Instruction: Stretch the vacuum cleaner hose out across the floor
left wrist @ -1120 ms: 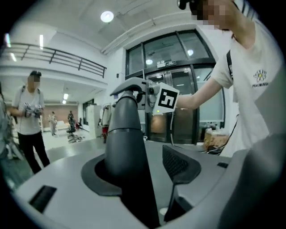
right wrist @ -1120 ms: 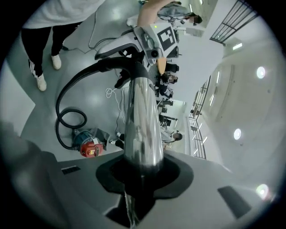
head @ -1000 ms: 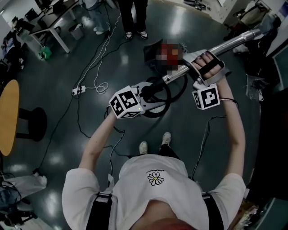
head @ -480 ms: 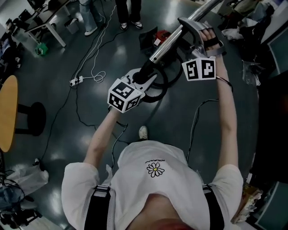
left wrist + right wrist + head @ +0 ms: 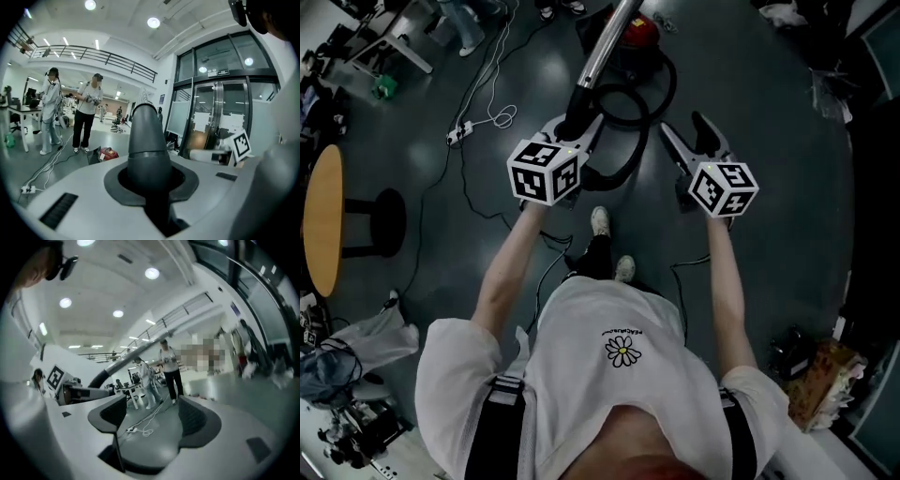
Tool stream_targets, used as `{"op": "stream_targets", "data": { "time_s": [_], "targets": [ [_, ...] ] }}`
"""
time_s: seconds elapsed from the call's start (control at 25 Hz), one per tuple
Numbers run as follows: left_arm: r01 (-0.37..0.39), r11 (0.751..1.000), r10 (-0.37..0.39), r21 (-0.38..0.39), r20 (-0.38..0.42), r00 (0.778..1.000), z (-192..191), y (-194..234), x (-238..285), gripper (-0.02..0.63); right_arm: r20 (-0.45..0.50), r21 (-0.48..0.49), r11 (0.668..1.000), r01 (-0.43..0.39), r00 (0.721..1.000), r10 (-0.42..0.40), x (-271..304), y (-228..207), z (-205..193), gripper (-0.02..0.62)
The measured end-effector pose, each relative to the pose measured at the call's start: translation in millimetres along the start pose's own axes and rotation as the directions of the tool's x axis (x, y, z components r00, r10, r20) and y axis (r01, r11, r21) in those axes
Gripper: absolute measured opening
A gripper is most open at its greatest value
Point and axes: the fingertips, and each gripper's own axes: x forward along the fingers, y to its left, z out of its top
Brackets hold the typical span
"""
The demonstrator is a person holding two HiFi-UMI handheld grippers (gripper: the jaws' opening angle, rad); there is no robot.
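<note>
Pinching the dark grip end of the wand (image 5: pixel 145 140) between the pressed-together fingers of the left gripper (image 5: pixel 151 180), having just closed on it. Standing spread wide at the right gripper (image 5: pixel 152 416), with only floor between its ribbed pads (image 5: pixel 196 417), having just opened. Differs from a second ago: then clasped on the wand's metal tube at the upper right of the head view, now let go of it and hanging apart at centre right, level with the left gripper. Differs in the wand too: slanted toward the upper right before, now running almost straight up to the top centre.

Counting in the head view: two grippers, two marker cubes (image 5: pixel 544 171), one wand, one black hose (image 5: pixel 670 89), one red vacuum body (image 5: pixel 639 23), one power strip (image 5: pixel 457 137), one round table (image 5: pixel 323 230), one stool (image 5: pixel 382 225), two shoes (image 5: pixel 600 222). Adding two standing people (image 5: pixel 88 115) at the left of the left gripper view.

Placing the hose in the upper centre, curled in loops between the vacuum body and the two grippers, not drawn out straight.

Cut off by the top edge: the wand's far end and part of the vacuum body. Hidden behind the left gripper: the join of hose and wand. Smeared in the right gripper view: much of the room.
</note>
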Motion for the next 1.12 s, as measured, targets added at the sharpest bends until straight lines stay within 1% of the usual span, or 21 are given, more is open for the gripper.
{"op": "stream_targets", "data": {
  "time_s": [0.04, 0.08, 0.12, 0.16, 0.2, 0.24, 0.28, 0.32, 0.36, 0.44, 0.48, 0.52, 0.56, 0.6, 0.64, 0.68, 0.76, 0.84, 1.0, 1.04, 1.12],
  "targets": [
    [-0.007, 1.000, 0.007, -0.007, -0.004, 1.000, -3.6, -7.2, -3.6, 0.066, -0.057, 0.118, 0.993, 0.011, 0.998, -0.004, -10.7, -1.1, -37.3, 0.357],
    [-0.014, 1.000, 0.014, -0.005, -0.006, 1.000, -4.0, -12.6, -6.4, 0.066, -0.103, 0.235, 0.972, 0.028, 0.995, -0.004, -20.7, -0.5, -69.4, 0.357],
    [-0.021, 1.000, 0.021, 0.003, -0.006, 1.000, -2.3, -16.8, -8.9, 0.066, -0.138, 0.347, 0.937, 0.048, 0.990, 0.000, -30.4, 1.8, -96.8, 0.357],
    [-0.025, 1.000, 0.025, 0.010, -0.003, 1.000, 0.0, -20.8, -11.2, 0.066, -0.164, 0.450, 0.890, 0.069, 0.986, 0.006, -40.1, 5.2, -120.4, 0.357],
    [-0.026, 1.000, 0.026, 0.012, 0.002, 1.000, 2.4, -25.0, -13.7, 0.066, -0.182, 0.542, 0.836, 0.090, 0.983, 0.012, -49.4, 9.1, -141.2, 0.357],
    [-0.025, 1.000, 0.025, 0.011, 0.012, 1.000, 4.7, -29.7, -16.1, 0.066, -0.193, 0.625, 0.773, 0.109, 0.981, 0.018, -57.4, 13.2, -159.4, 0.357],
    [-0.023, 1.000, 0.023, 0.007, 0.024, 0.999, 7.6, -34.6, -18.4, 0.066, -0.194, 0.706, 0.698, 0.120, 0.981, 0.028, -63.5, 17.0, -174.9, 0.357],
    [-0.021, 1.000, 0.021, 0.003, 0.039, 0.999, 11.2, -39.6, -20.3, 0.066, -0.180, 0.785, 0.609, 0.118, 0.983, 0.042, -67.2, 20.7, -187.2, 0.357],
    [-0.019, 1.000, 0.019, -0.001, 0.055, 0.998, 15.3, -44.4, -22.0, 0.066, -0.153, 0.858, 0.502, 0.105, 0.987, 0.056, -68.4, 23.9, -196.6, 0.357],
    [-0.016, 1.000, 0.016, -0.007, 0.085, 0.996, 23.5, -52.1, -24.9, 0.066, -0.082, 0.962, 0.266, 0.063, 0.995, 0.061, -64.6, 28.3, -211.7, 0.357],
    [-0.016, 1.000, 0.017, -0.007, 0.098, 0.995, 26.9, -54.9, -26.8, 0.066, -0.051, 0.987, 0.152, 0.043, 0.997, 0.054, -60.9, 30.9, -219.5, 0.357],
    [-0.018, 1.000, 0.018, -0.006, 0.110, 0.994, 29.3, -57.2, -29.7, 0.066, -0.028, 0.998, 0.049, 0.026, 0.999, 0.047, -57.3, 35.0, -228.2, 0.357],
    [-0.021, 1.000, 0.022, -0.004, 0.119, 0.993, 30.7, -59.1, -33.8, 0.066, -0.012, 0.999, -0.037, 0.014, 0.999, 0.041, -54.2, 41.2, -236.6, 0.357],
    [-0.026, 1.000, 0.026, -0.002, 0.128, 0.991, 31.5, -60.3, -38.8, 0.066, 0.000, 0.995, -0.104, 0.004, 0.999, 0.037, -51.0, 48.9, -243.4, 0.357],
    [-0.030, 1.000, 0.030, 0.000, 0.136, 0.990, 32.0, -60.2, -44.1, 0.066, 0.013, 0.988, -0.152, -0.007, 0.999, 0.034, -46.8, 57.3, -247.4, 0.357],
    [-0.035, 0.999, 0.034, 0.003, 0.143, 0.989, 32.1, -58.6, -49.8, 0.066, 0.028, 0.982, -0.188, -0.021, 0.999, 0.031, -41.2, 65.8, -249.1, 0.357],
    [-0.041, 0.999, 0.041, 0.002, 0.150, 0.988, 30.2, -50.8, -61.4, 0.066, 0.059, 0.969, -0.240, -0.051, 0.998, 0.028, -26.6, 83.0, -249.0, 0.357],
    [-0.046, 0.999, 0.047, -0.009, 0.149, 0.988, 27.4, -41.0, -71.5, 0.066, 0.078, 0.961, -0.269, -0.066, 0.996, 0.036, -10.8, 99.3, -246.3, 0.357],
    [-0.057, 0.998, 0.062, -0.039, 0.142, 0.988, 19.7, -25.8, -88.0, 0.066, 0.117, 0.948, -0.306, -0.091, 0.991, 0.068, 13.0, 130.0, -236.7, 0.357],
    [-0.058, 0.997, 0.064, -0.046, 0.141, 0.988, 18.0, -22.8, -92.0, 0.066, 0.141, 0.939, -0.325, -0.111, 0.988, 0.070, 17.5, 137.0, -232.0, 0.357],
    [-0.055, 0.997, 0.063, -0.060, 0.144, 0.988, 15.4, -18.8, -99.5, 0.066, 0.210, 0.907, -0.383, -0.173, 0.976, 0.054, 24.7, 148.2, -219.8, 0.357]
  ]
}}
